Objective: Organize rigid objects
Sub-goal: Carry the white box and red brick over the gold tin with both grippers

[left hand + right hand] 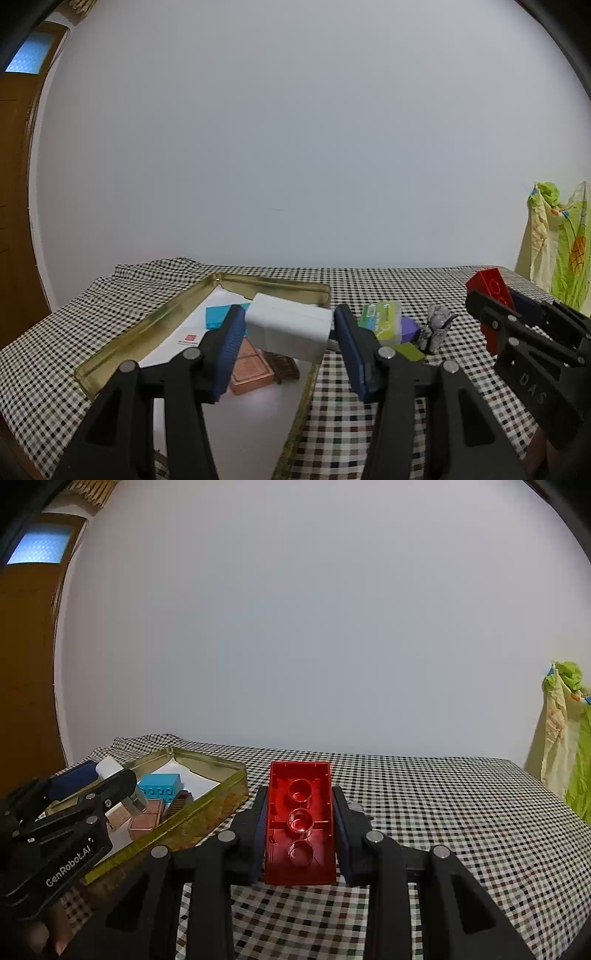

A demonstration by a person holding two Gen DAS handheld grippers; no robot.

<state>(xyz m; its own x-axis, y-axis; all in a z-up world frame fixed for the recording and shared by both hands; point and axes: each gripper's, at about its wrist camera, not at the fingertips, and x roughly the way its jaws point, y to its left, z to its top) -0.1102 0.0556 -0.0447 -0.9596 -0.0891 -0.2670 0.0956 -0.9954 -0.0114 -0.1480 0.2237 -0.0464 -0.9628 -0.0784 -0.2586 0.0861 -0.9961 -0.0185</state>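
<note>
While the checked black-and-white tablecloth point(388, 291) covers the whole table, a shallow gold-coloured metal tin tray point(155, 321) lies on its left part. Inside the tray sit a turquoise studded plastic brick point(160, 788), a copper-coloured flat rectangular block point(251, 369) and a dark ribbed brown piece point(284, 365) just beside the block. Above the tray's right portion, the left gripper point(290, 332) is clamped on a white rectangular plastic charger block point(290, 328), its blue ribbed pads pressing on both sides. Right of the tray, on the cloth, rest a green-and-white small packet point(382, 317), a purple rounded piece point(410, 328) touching it, and a grey speckled clip-like object point(436, 328) nearby. Farther right, the right gripper point(299, 823) is clamped on a red hollow plastic building brick point(300, 819), open underside facing the camera, held clear of the cloth. At the far right hangs a green-and-cream patterned fabric point(561, 251).
</note>
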